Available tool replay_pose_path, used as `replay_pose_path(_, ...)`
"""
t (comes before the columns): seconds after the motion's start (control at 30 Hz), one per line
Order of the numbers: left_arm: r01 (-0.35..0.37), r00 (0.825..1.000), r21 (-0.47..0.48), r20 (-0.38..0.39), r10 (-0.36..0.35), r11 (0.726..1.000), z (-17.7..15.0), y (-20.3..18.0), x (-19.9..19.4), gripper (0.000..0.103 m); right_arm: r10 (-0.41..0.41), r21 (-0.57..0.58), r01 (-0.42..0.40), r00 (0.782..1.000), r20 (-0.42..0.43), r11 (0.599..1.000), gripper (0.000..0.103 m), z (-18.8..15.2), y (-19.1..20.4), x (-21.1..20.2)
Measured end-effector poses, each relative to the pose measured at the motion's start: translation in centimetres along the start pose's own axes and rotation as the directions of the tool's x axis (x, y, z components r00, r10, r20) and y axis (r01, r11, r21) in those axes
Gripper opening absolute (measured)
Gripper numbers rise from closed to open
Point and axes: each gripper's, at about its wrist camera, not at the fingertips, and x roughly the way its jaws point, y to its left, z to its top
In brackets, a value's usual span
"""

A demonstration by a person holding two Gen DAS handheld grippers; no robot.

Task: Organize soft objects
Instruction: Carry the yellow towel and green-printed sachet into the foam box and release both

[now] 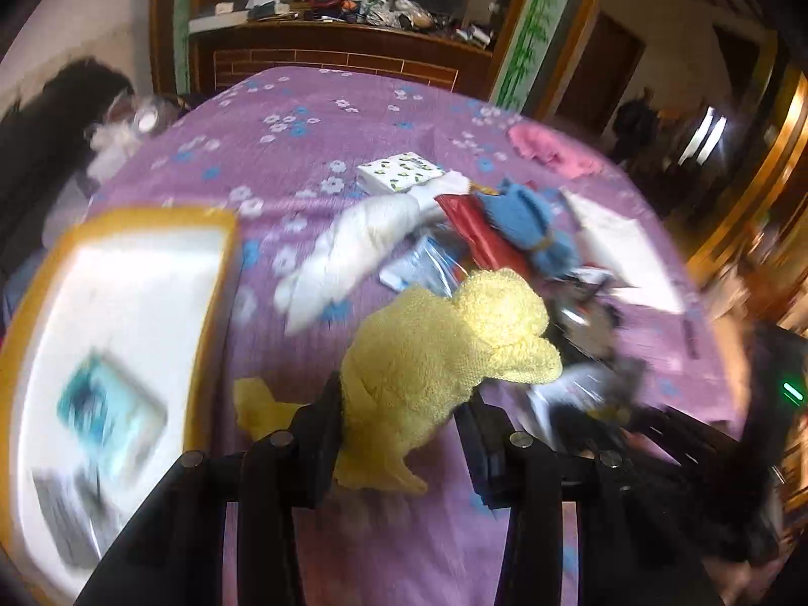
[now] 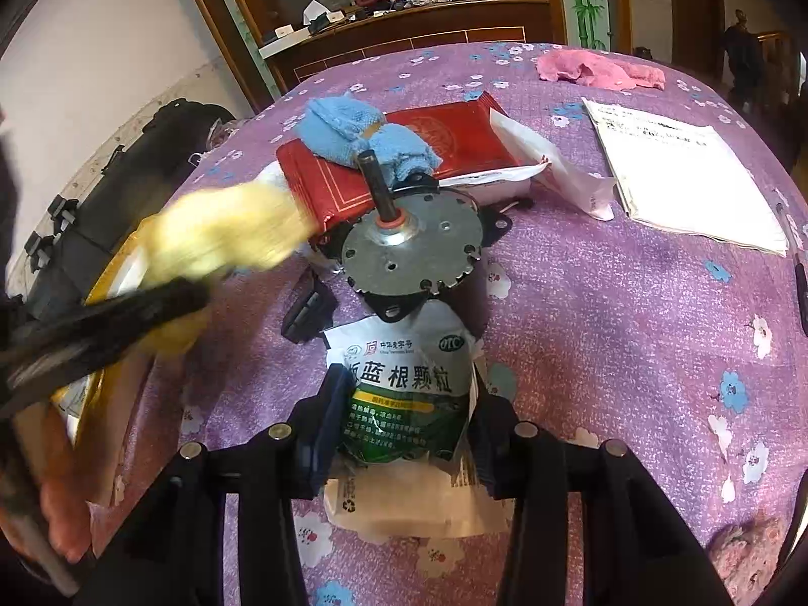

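Observation:
My left gripper (image 1: 399, 424) is shut on a yellow towel (image 1: 444, 348) and holds it above the purple bedspread (image 1: 313, 151); the towel also shows blurred in the right wrist view (image 2: 222, 237). A white cloth (image 1: 348, 252), a blue towel (image 1: 525, 222) and a pink cloth (image 1: 550, 149) lie on the bed. My right gripper (image 2: 404, 424) stands around a green-and-white medicine bag (image 2: 404, 394), its jaws at the bag's sides. The blue towel (image 2: 358, 131) rests on a red packet (image 2: 444, 136). The pink cloth (image 2: 596, 70) lies at the far right.
A white tray with a yellow rim (image 1: 126, 262) holding small packets sits at the left. A metal motor (image 2: 409, 242) stands behind the medicine bag. White papers (image 2: 682, 171) lie to the right. A patterned tissue pack (image 1: 399, 171) lies mid-bed. A cluttered wooden shelf (image 1: 343, 35) stands behind.

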Motion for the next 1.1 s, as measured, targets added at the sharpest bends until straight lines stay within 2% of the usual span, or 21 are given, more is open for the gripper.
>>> replay_pose_path(0.13,0.032,0.999,-0.051,0.039,-0.03,0.998,-3.0,0.4,-3.7,0.044,0.052,-0.017,-0.052,0.999,0.007,0.998,0.042,-0.1,0.2,-0.6)
replay_pose_path(0.2,0.041,0.998,-0.072,0.052,-0.037,0.997,-4.1,0.9,-5.0,0.044,0.104,-0.026,-0.104,0.994,-0.017,0.994,0.042,-0.3,0.3,-0.4)
replay_pose_path(0.27,0.006,0.997,-0.088,0.076,0.001,0.996,-5.3,1.5,-6.4,0.044,0.124,-0.023,-0.124,0.992,-0.037,0.992,0.042,-0.6,0.3,-0.2)
replay_pose_path(0.33,0.005,0.995,-0.129,0.095,0.007,0.992,-6.1,2.9,-7.8,0.044,0.133,-0.024,-0.133,0.991,-0.019,0.991,0.042,-0.8,0.3,-0.5)
replay_pose_path(0.47,0.053,0.991,-0.197,0.127,-0.028,0.979,-7.1,5.3,-10.2,0.044,0.239,-0.05,-0.236,0.97,0.052,0.97,0.042,-0.7,0.9,-2.1)
replay_pose_path(0.6,0.064,0.988,-0.222,0.154,-0.03,0.973,-7.5,6.7,-12.2,0.044,0.224,-0.067,-0.22,0.974,0.043,0.973,0.042,-1.0,1.8,-1.6)
replay_pose_path(0.7,0.028,0.984,-0.245,0.178,0.017,0.969,-7.5,8.5,-14.5,0.044,0.222,-0.071,-0.219,0.974,0.042,0.973,0.042,-1.2,2.5,-2.0)
replay_pose_path(0.83,-0.018,0.976,-0.291,0.204,0.081,0.957,-7.2,11.9,-16.7,0.044,0.309,-0.126,-0.303,0.951,0.025,0.945,0.043,-1.2,6.5,-3.2)
replay_pose_path(0.9,-0.055,0.974,-0.319,0.193,0.122,0.946,-6.9,13.7,-16.6,0.044,0.34,-0.171,-0.335,0.941,-0.002,0.927,0.043,-0.8,9.8,-3.3)
replay_pose_path(1.0,-0.039,0.98,-0.355,0.168,0.104,0.934,-6.6,16.1,-15.3,0.044,0.363,-0.236,-0.362,0.931,-0.042,0.902,0.043,0.1,14.8,-2.5)
replay_pose_path(1.1,-0.047,0.986,-0.378,0.13,0.103,0.924,-6.2,17.7,-13.2,0.044,0.342,-0.281,-0.35,0.936,-0.078,0.894,0.043,1.4,18.8,-0.4)
